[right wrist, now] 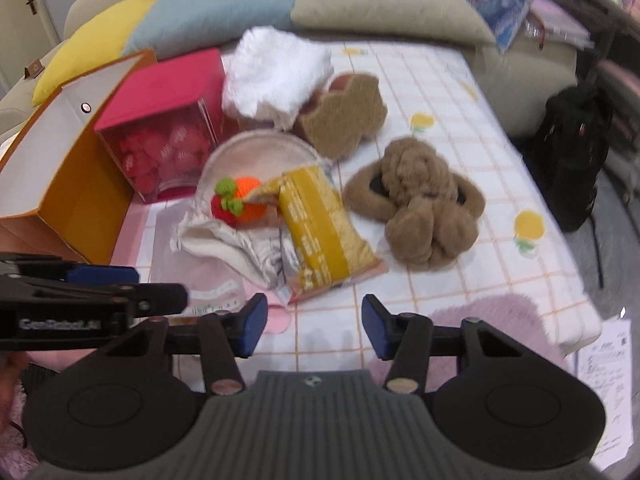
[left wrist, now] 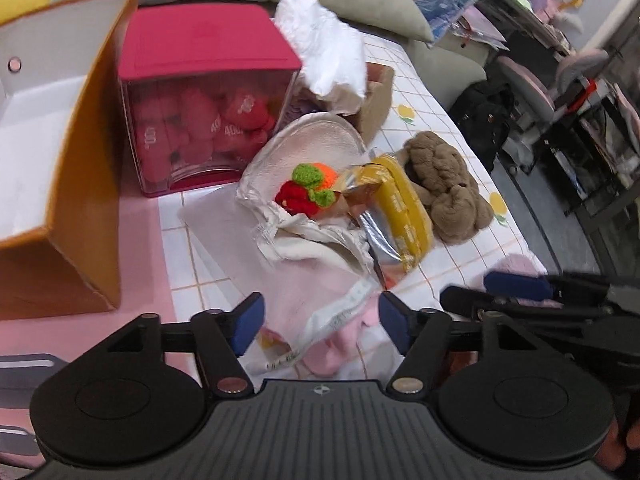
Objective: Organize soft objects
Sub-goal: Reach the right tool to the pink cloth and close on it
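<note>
A brown plush toy [left wrist: 444,188] [right wrist: 416,208] lies on the checked cloth. Left of it sit a yellow packet [left wrist: 404,212] [right wrist: 320,232] and crocheted red and orange fruit [left wrist: 306,188] [right wrist: 236,200] on crumpled wrapping. A white fluffy piece [left wrist: 324,52] [right wrist: 276,76] rests at the back. My left gripper [left wrist: 320,320] [right wrist: 104,280] is open above a pink soft cloth [left wrist: 340,344], its pads not touching it. My right gripper [right wrist: 314,328] [left wrist: 516,286] is open over bare cloth, with nothing between its fingers.
An open orange paper bag [left wrist: 60,160] [right wrist: 68,168] stands at the left beside a red box [left wrist: 200,120] [right wrist: 164,136] of red plush pieces. A brown cardboard shape [right wrist: 344,120] sits behind. Pillows [right wrist: 380,4] line the back; a purple fluffy mat [right wrist: 492,316] lies at the near right edge.
</note>
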`<state>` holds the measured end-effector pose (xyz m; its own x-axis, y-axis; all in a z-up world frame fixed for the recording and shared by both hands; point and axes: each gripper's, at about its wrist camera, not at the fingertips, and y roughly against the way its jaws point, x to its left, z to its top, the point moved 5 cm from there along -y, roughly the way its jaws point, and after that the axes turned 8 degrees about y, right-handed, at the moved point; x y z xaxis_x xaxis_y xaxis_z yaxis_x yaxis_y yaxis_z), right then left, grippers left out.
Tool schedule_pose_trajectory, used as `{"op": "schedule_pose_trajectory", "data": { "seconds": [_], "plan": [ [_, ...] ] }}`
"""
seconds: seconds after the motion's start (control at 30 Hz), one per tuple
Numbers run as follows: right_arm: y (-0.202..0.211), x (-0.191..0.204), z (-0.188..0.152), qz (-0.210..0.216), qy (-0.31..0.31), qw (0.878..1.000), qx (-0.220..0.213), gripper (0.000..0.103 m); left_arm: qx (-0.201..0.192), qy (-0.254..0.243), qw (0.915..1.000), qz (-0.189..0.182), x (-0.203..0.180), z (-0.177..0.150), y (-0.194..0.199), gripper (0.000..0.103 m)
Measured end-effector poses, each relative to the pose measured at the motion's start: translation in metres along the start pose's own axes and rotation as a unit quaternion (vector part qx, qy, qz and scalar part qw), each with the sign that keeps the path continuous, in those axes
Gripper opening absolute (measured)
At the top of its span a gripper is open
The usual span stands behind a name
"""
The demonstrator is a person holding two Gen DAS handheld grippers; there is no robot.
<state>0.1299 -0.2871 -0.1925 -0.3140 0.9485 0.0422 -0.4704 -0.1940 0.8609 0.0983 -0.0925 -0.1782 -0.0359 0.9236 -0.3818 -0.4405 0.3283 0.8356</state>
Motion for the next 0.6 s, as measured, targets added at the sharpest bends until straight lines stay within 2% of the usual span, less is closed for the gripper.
{"op": "schedule_pose_trajectory", "data": {
  "seconds": [0.17, 0.23, 0.27, 0.33, 0.43, 0.5, 0.6],
  "plan": [
    [-0.009, -0.005, -0.003, 0.013, -0.024, 0.999, 0.019, 0.05, 0.003, 0.027, 0.9995, 0.019, 0.012, 0.008, -0.023, 0.08],
    [-0.012, -0.005, -0.003, 0.018, -0.028, 0.999, 0.023, 0.049, 0.013, 0.045, 0.9987, 0.018, 0.016, 0.009, -0.031, 0.075],
    [-0.012, -0.006, -0.003, 0.02, -0.029, 0.999, 0.025, 0.049, 0.018, 0.047, 0.9985, 0.024, 0.017, 0.01, -0.034, 0.069],
    [-0.014, -0.005, -0.003, 0.024, -0.03, 0.999, 0.028, 0.048, 0.021, 0.038, 0.9982, 0.04, 0.017, 0.009, -0.037, 0.031],
    [-0.017, -0.003, -0.002, 0.033, -0.027, 0.999, 0.03, 0.046, 0.003, 0.02, 0.9985, 0.052, 0.015, 0.01, -0.032, 0.007],
    [-0.018, 0.0, -0.001, 0.045, -0.023, 0.998, 0.03, 0.045, -0.006, 0.01, 0.9987, 0.049, 0.014, 0.011, -0.025, 0.002],
    [-0.021, 0.007, 0.002, 0.064, -0.013, 0.997, 0.029, 0.045, -0.025, -0.018, 0.9981, 0.053, 0.007, 0.015, -0.014, 0.001]
  ]
}}
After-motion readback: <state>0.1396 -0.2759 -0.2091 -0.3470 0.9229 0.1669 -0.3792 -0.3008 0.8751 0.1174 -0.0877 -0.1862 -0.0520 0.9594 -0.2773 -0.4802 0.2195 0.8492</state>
